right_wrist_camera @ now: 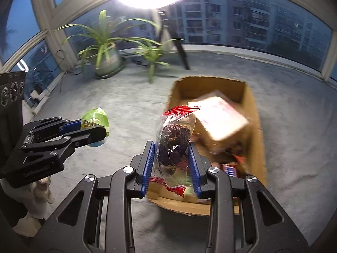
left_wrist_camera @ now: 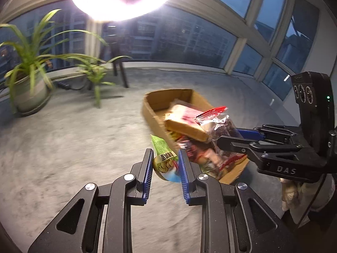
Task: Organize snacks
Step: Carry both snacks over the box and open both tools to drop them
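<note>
Right now your left hand-held gripper is clenched on a green snack packet, its blue pads pressing the packet's lower half while the green top sticks up past the fingertips. Your right hand-held gripper grips a clear packet with red crimped ends, something dark showing inside it. Both packets hang in the air above the grey carpeted floor. A cardboard box sits open on that floor, with a tan flat packet and other blurred wrappers inside. Your clear packet is over the box's near edge; your green packet is just outside the box's left wall. Two potted plants stand by the window.
</note>
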`<state>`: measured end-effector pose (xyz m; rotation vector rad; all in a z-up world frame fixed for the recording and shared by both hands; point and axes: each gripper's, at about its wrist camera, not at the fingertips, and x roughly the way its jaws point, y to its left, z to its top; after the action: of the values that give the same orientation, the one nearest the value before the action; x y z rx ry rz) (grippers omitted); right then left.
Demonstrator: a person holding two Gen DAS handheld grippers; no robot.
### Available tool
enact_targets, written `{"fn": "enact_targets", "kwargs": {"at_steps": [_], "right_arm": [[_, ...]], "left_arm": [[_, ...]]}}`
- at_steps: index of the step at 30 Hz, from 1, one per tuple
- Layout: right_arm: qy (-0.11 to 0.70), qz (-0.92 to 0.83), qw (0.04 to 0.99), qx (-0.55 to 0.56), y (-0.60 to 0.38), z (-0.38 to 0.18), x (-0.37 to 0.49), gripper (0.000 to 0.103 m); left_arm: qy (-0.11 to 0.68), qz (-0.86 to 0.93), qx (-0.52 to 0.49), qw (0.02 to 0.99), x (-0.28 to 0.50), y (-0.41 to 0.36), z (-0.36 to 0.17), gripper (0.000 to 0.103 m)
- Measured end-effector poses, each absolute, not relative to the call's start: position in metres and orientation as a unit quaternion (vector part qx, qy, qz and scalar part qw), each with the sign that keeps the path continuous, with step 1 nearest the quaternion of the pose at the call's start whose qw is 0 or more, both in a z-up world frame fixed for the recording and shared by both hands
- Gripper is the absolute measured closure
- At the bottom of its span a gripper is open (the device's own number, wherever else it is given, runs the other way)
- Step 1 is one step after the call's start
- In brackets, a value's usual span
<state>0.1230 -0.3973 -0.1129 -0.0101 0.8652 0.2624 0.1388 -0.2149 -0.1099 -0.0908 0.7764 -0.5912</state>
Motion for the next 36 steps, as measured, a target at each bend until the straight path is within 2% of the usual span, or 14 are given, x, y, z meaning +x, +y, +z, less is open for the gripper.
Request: {"fn": "enact_targets", "kwargs": {"at_steps": [9, 21, 24, 30, 32, 34, 36], "right_arm": [[0.435, 0.101, 0.895, 0.008, -0.440, -0.128, 0.123, 0.070], [0.431, 0.098, 0.897, 0.006, -0.453, -0.127, 0.121, 0.069], [0.431, 0.095, 0.897, 0.008, -0.454, -0.126, 0.121, 0.069], [0.425, 0.091, 0.900, 0.012, -0.452, -0.120, 0.118, 0.069], [0.422, 0.090, 0.902, 0.013, -0.450, -0.117, 0.116, 0.065], [0.415, 0.087, 0.906, 0.012, -0.447, -0.113, 0.114, 0.046], [0.408, 0.089, 0.909, 0.015, -0.442, -0.108, 0.111, 0.043]], "left_arm": [[0.384, -0.315, -0.037, 0.867, 0.146, -0.274, -0.113, 0.081], [0.385, -0.315, -0.026, 0.867, 0.148, -0.302, -0.111, 0.080], [0.383, -0.314, -0.026, 0.868, 0.148, -0.303, -0.109, 0.073], [0.377, -0.311, -0.021, 0.872, 0.145, -0.300, -0.104, 0.072], [0.375, -0.309, -0.022, 0.874, 0.146, -0.296, -0.103, 0.072], [0.371, -0.305, -0.023, 0.877, 0.144, -0.290, -0.099, 0.064], [0.364, -0.302, -0.022, 0.881, 0.140, -0.284, -0.095, 0.059]]}}
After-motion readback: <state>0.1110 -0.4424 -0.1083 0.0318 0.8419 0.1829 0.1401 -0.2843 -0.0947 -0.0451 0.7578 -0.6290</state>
